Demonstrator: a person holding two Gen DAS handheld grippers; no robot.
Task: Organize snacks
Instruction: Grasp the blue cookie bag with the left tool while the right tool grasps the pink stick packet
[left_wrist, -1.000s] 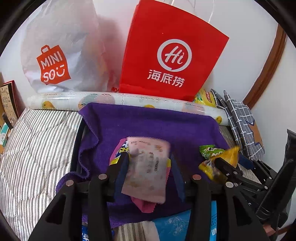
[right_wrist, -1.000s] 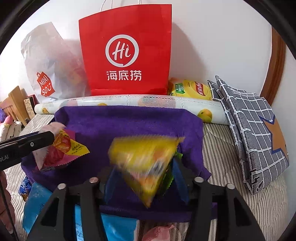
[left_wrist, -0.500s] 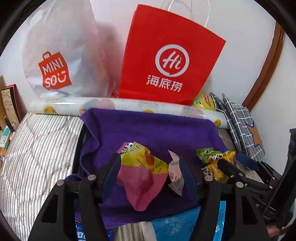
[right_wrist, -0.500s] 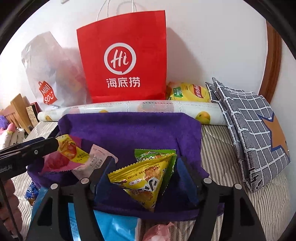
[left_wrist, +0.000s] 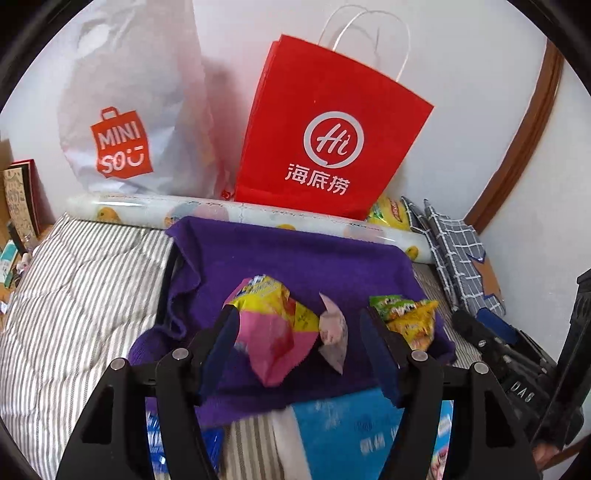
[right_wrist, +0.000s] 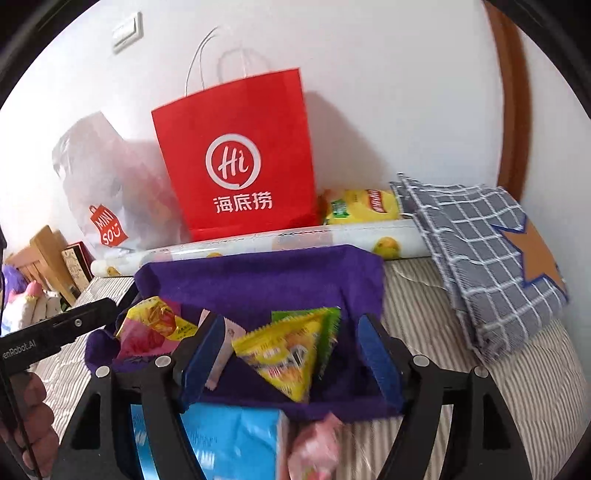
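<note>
Purple cloth (left_wrist: 295, 258) | snack packets: four | red bag (left_wrist: 325, 133): one

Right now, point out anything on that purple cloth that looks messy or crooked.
The purple cloth is rumpled, its left edge folded over. The snack packets lie loosely: a pink and yellow packet partly covers a small pale packet, and a yellow packet lies over a green packet.

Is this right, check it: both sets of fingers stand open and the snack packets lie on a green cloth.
Not green: the left wrist view shows the cloth is purple. The rest holds: the left gripper and right gripper stand open, the snack packets released on it.
</note>
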